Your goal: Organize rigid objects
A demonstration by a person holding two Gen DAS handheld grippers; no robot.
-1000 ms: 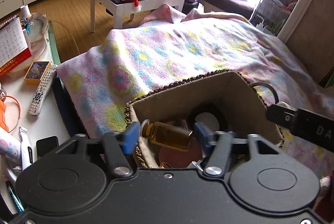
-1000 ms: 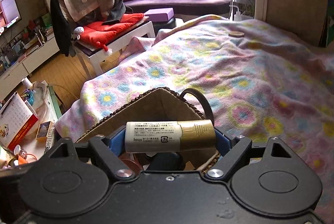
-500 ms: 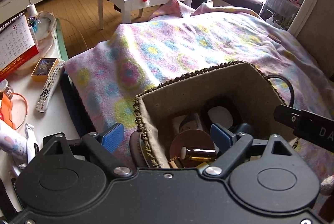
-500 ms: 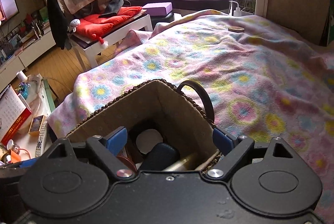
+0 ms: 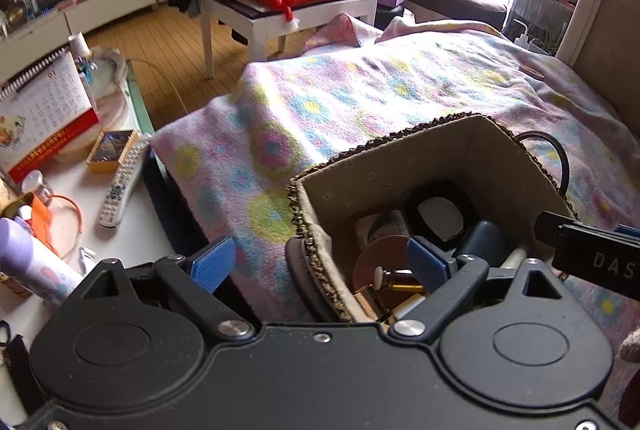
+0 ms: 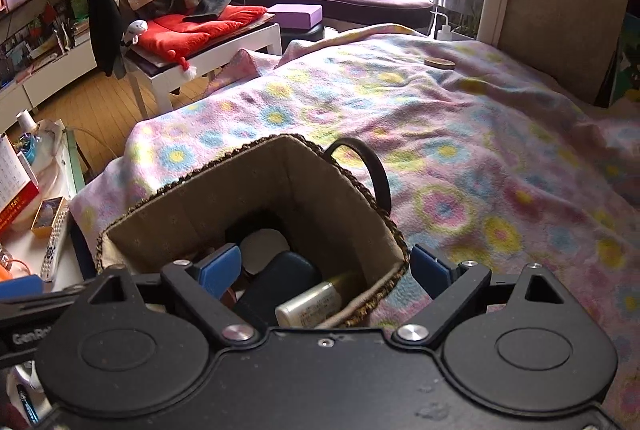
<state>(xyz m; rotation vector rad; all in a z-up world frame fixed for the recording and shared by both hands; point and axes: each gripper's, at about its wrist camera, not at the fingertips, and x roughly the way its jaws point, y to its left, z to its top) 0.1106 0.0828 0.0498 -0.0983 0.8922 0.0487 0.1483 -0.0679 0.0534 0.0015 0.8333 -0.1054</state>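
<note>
A woven basket (image 5: 384,173) with a beige lining stands on the flowered blanket; it also shows in the right wrist view (image 6: 224,205). Inside lie an amber bottle (image 5: 402,280), a pink round disc (image 5: 380,254), a black-rimmed round item (image 5: 436,216), a dark blue case (image 6: 276,282) and a white-and-gold tube (image 6: 316,304). My left gripper (image 5: 320,264) is open and empty over the basket's near left corner. My right gripper (image 6: 326,270) is open and empty over the basket's near right corner.
The flowered blanket (image 6: 460,149) covers the bed, with a small wooden disc (image 6: 439,62) far back. A white side table (image 5: 132,230) at the left holds a remote (image 5: 124,181), a small yellow box (image 5: 112,151), a calendar (image 5: 40,109) and a purple bottle (image 5: 32,266).
Both grippers opened and dropped their loads into the basket: the left let go of the amber bottle, the right let go of the white-and-gold tube. Both then drew back slightly.
</note>
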